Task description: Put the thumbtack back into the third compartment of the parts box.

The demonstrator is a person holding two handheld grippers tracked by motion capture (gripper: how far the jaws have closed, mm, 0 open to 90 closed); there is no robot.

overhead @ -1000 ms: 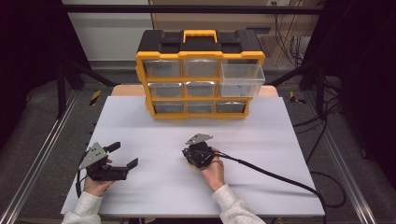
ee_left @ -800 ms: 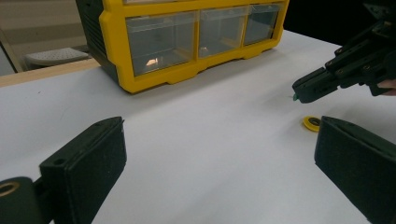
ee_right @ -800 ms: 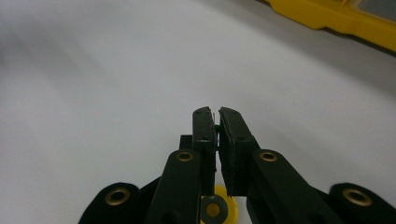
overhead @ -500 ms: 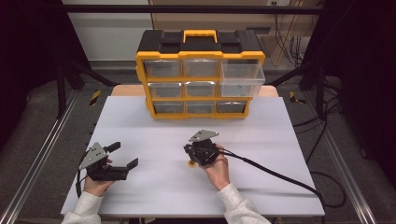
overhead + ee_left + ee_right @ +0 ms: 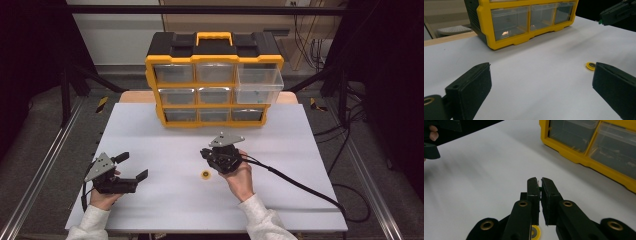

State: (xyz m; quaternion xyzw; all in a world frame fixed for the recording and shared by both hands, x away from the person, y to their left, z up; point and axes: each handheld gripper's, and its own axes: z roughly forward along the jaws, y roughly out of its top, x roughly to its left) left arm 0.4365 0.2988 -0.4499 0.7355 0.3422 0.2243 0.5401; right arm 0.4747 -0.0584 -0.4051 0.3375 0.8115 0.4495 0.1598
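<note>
The small yellow ring [image 5: 205,174] lies on the white table [image 5: 150,130], just at seven o'clock of your right gripper [image 5: 210,156], whose jaws are pressed together on nothing. Your left gripper [image 5: 133,167], at nine o'clock, stands wide apart. The yellow drawer cabinet [image 5: 214,80] sits at twelve.

A small washer [image 5: 205,174] lies on the table [image 5: 150,145], well before the drawer cabinet [image 5: 214,80] at the table's far edge.

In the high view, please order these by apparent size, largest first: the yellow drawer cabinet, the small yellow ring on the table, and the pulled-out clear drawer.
1. Yellow drawer cabinet, by far the largest.
2. Pulled-out clear drawer, one part of the cabinet.
3. Small yellow ring, tiny on the white table.
</note>
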